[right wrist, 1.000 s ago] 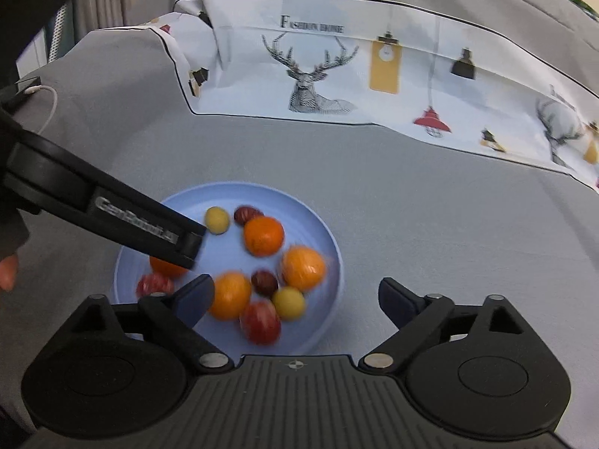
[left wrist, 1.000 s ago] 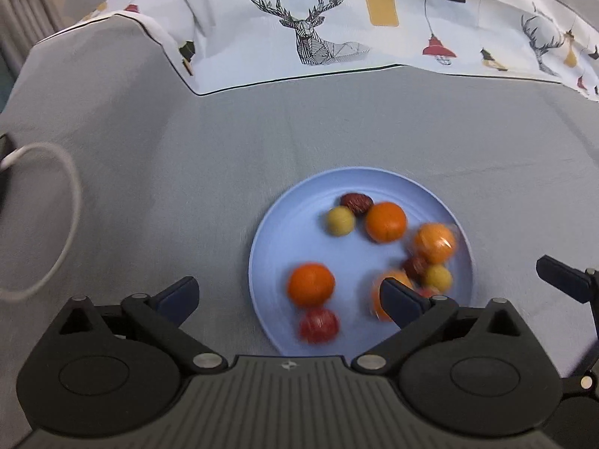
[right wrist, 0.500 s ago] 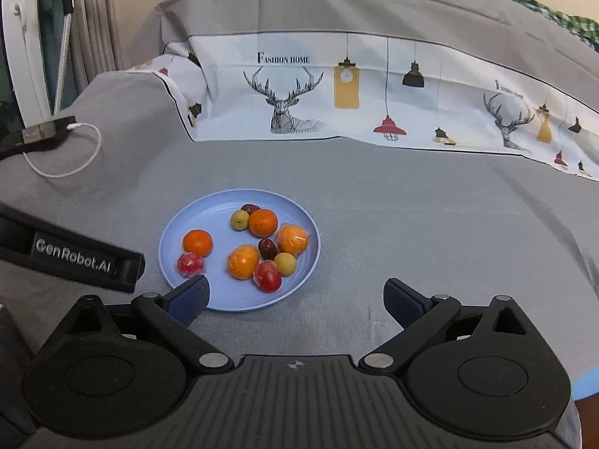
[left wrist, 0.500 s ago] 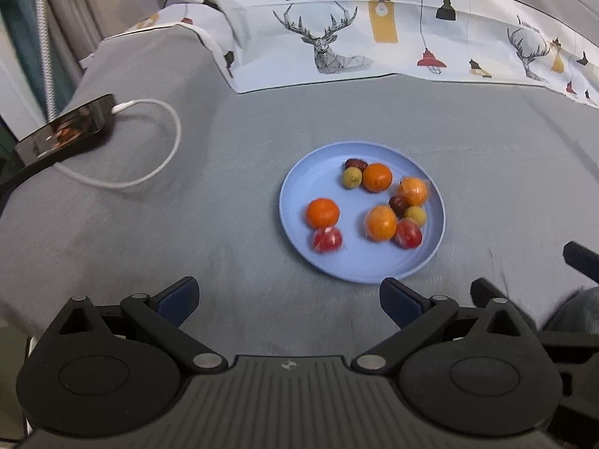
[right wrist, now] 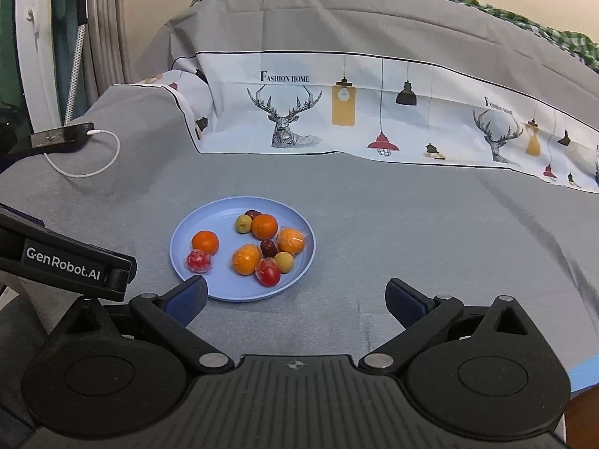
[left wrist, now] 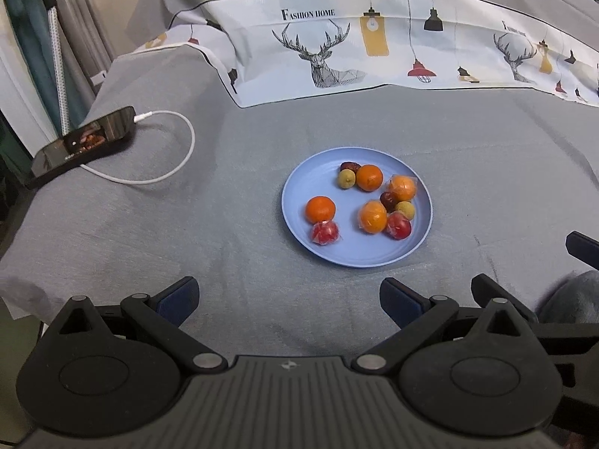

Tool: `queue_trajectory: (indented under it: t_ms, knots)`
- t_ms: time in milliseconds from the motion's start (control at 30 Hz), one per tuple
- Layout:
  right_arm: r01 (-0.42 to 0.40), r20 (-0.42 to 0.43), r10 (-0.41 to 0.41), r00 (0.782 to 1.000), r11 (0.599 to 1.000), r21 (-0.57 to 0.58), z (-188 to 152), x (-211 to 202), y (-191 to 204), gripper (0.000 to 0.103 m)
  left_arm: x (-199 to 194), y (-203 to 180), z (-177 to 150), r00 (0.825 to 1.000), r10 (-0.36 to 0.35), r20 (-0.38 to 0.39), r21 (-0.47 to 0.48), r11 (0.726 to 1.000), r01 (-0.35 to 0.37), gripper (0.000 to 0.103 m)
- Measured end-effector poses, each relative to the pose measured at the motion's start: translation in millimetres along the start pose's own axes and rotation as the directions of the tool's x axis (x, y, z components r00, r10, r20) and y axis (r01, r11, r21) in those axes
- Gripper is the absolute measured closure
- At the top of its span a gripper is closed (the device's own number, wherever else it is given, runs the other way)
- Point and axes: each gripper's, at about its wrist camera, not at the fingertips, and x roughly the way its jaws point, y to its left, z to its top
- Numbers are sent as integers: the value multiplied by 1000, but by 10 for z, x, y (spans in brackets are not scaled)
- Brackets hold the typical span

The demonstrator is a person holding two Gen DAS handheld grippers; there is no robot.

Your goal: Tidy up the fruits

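Both grippers were held low over the grey cloth (left wrist: 262, 299), the left gripper (left wrist: 288, 297) and the right gripper (right wrist: 295, 292) each with fingers wide open and holding nothing. Beyond them, apart from the fingers, the blue plate (left wrist: 348, 254) carried the fruits (right wrist: 247, 258). Farther left lay a phone (left wrist: 82, 142) with a white cable (left wrist: 176, 164).
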Motion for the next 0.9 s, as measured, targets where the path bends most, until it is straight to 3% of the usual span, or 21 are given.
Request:
queue_trajectory:
  t_ms: [900]
  knots:
    - [3,2,-3,1000,1000,-21,-13,-47,76,1,11,29,-53,1000,11,-15,-6,1000,-11,0]
